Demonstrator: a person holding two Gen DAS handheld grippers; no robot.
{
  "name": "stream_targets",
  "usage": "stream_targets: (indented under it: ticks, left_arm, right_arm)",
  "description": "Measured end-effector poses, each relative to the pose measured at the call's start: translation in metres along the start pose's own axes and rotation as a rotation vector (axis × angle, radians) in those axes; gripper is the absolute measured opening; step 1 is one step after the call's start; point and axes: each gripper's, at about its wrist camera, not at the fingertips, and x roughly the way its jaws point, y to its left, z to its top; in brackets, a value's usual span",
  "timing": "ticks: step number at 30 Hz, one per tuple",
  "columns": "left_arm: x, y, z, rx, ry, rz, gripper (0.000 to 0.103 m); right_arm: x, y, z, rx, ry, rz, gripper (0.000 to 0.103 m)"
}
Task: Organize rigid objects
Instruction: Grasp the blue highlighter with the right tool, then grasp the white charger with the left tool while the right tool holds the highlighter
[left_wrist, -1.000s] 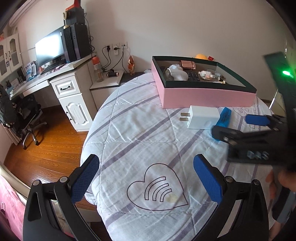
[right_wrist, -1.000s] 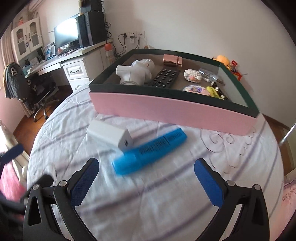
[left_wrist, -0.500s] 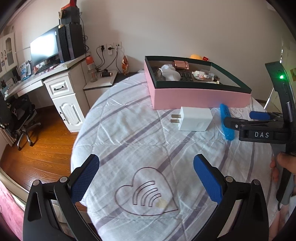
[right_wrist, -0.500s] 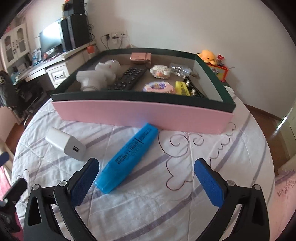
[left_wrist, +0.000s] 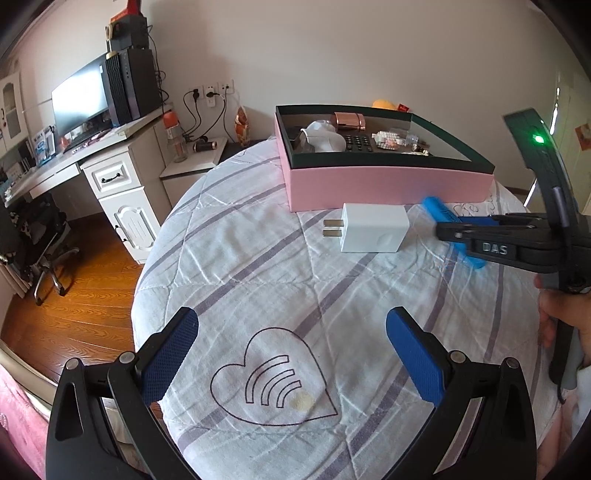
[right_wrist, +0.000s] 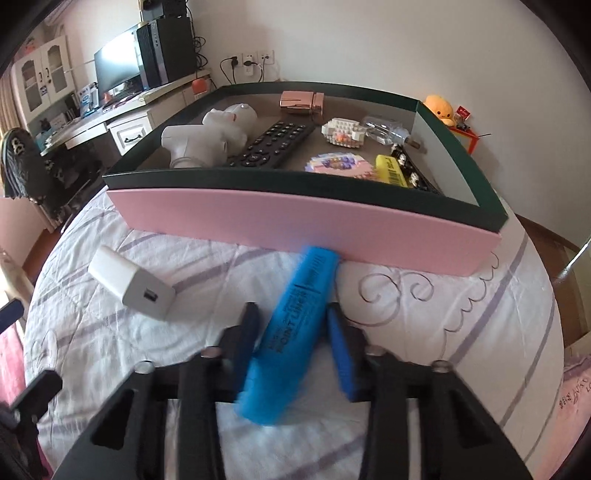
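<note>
A blue highlighter (right_wrist: 295, 325) lies on the round table just in front of the pink box (right_wrist: 295, 225). My right gripper (right_wrist: 293, 314) is shut on the blue highlighter around its middle; it also shows in the left wrist view (left_wrist: 454, 230), with the highlighter (left_wrist: 436, 208) partly hidden behind it. A white charger plug (right_wrist: 131, 286) lies left of the highlighter, also in the left wrist view (left_wrist: 373, 227). My left gripper (left_wrist: 291, 343) is open and empty above the heart print, well short of the charger.
The pink box (left_wrist: 388, 181) holds a white figurine (right_wrist: 210, 136), a remote (right_wrist: 273, 144), a yellow marker (right_wrist: 391, 170) and other small items. A desk with a monitor (left_wrist: 81, 107) and a chair (left_wrist: 40, 236) stand left of the table.
My right gripper moved forward over the blue highlighter and closed on it. The left gripper stayed open and shifted only slightly.
</note>
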Motion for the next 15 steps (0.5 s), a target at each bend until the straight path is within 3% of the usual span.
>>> stream_targets:
  ticks: [12, 15]
  left_arm:
    - [0.013, -0.032, 0.013, -0.001, 0.024, -0.036, 0.103]
    - [0.021, -0.039, 0.023, -0.036, 0.036, -0.057, 0.103]
  right_arm:
    - [-0.036, -0.059, -0.044, 0.051, -0.028, -0.046, 0.027]
    - [-0.037, -0.068, -0.048, 0.072, -0.052, -0.009, 0.027]
